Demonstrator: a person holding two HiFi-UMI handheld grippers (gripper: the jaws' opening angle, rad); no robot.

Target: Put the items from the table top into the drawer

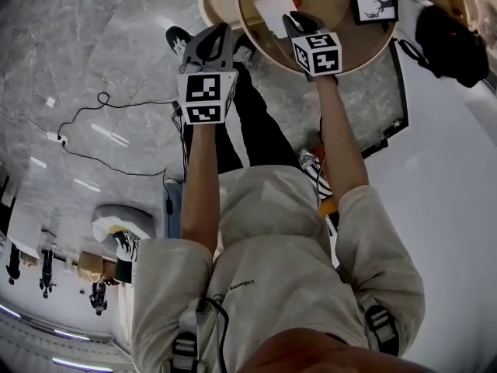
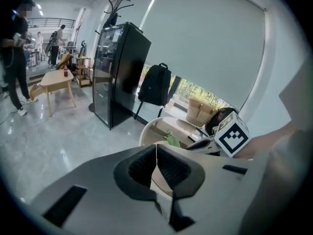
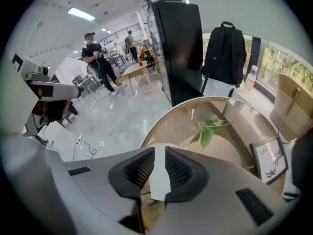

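Right hand-held gripper (image 3: 159, 173) hangs over the near edge of the round glass-topped surface (image 1: 335, 2), pointing steeply down, jaws a narrow slit apart. White shows thru the slit. That's the white card (image 1: 270, 12), which in the head view lies flat on the glass just beside the tips, so I read the pads as not pressing on anything yet. Left hand-held gripper (image 2: 156, 168) is off the surface's left side, over the floor, jaws clenched together w/ nothing between them.

Progress: basically zero. All three items I can see are on top:
- white card at the near edge
- green leafy sprig (image 3: 208, 129) further in, approx mid-surface
- small framed deer picture (image 1: 374, 5) by the right rim

None is lifted, none is in a drawer.

Drawer: a pale curved part (image 1: 217, 2) juts out from under the top on the left, near the left hand-held gripper. Prob the drawer, already swung out, but can't tell for sure, since its inside isn't clear in the head view.

Left to do, as I judge it: grab the card first (closest to the right jaws), carry it to the drawer, then same for sprig & picture. Card lies flat on glass, so getting a pad under its edge could be fiddly.
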